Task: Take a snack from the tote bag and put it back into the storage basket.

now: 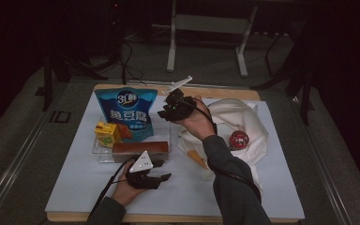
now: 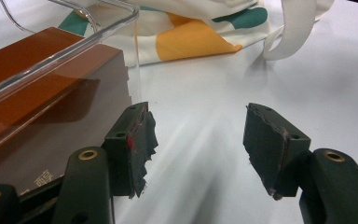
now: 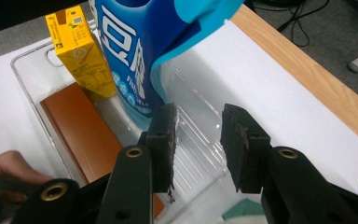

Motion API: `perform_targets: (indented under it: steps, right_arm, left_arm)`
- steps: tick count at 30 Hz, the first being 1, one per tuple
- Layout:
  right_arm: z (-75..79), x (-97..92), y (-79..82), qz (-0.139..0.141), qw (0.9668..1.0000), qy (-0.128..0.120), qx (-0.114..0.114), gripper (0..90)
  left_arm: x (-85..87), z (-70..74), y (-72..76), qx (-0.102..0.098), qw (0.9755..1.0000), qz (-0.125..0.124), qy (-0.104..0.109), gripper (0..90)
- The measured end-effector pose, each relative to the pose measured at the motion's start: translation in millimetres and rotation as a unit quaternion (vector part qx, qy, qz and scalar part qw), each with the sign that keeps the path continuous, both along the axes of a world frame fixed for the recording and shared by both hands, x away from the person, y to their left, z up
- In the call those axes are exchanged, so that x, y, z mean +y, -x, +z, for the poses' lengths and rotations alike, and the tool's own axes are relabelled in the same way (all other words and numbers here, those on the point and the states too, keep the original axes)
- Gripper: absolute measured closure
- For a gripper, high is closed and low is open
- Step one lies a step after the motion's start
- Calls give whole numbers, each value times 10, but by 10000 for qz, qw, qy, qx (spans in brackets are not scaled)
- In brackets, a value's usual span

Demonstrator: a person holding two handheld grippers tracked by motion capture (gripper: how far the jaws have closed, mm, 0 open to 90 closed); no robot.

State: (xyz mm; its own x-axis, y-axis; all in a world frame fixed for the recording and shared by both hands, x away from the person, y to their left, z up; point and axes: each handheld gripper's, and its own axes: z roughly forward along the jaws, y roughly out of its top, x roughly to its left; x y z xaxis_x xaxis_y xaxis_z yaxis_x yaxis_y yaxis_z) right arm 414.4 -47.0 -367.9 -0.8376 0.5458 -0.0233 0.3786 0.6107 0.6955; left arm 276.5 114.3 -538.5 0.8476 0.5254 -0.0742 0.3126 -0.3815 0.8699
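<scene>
A clear plastic bin [image 1: 98, 157] on the white sheet holds an upright blue snack bag [image 1: 127, 112], a yellow drink carton [image 1: 107, 133] and a flat brown box [image 1: 140, 148]. My right gripper [image 1: 165, 111] hovers over the bin's right end, just beside the blue bag [image 3: 135, 56]. It is open [image 3: 198, 140] with nothing between its pads, and the bin's bare floor lies below. My left gripper [image 1: 161, 171] rests low at the bin's front edge. It is open [image 2: 198, 135] over bare sheet, with the brown box [image 2: 51, 107] behind the bin wall at its left.
A white tote bag [image 1: 243, 117] with orange and green print [image 2: 191, 32] lies right of the bin, and a round red object [image 1: 238, 139] sits on it. The table's wooden far edge [image 3: 307, 79] runs close behind the bin. Metal frame legs [image 1: 171, 42] stand on the floor beyond.
</scene>
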Motion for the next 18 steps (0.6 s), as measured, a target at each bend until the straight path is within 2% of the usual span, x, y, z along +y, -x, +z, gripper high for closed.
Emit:
perform_targets:
  steps: [7, 18]
  right_arm:
    - [100, -190, 45, -112, 9999, 39, -72, 652]
    - [154, -502, 90, -283, 9994, 172, -123, 650]
  left_arm:
    - [4, -1, -3, 8, 10000, 5, 25, 414]
    - [7, -1, -6, 29, 10000, 8, 39, 413]
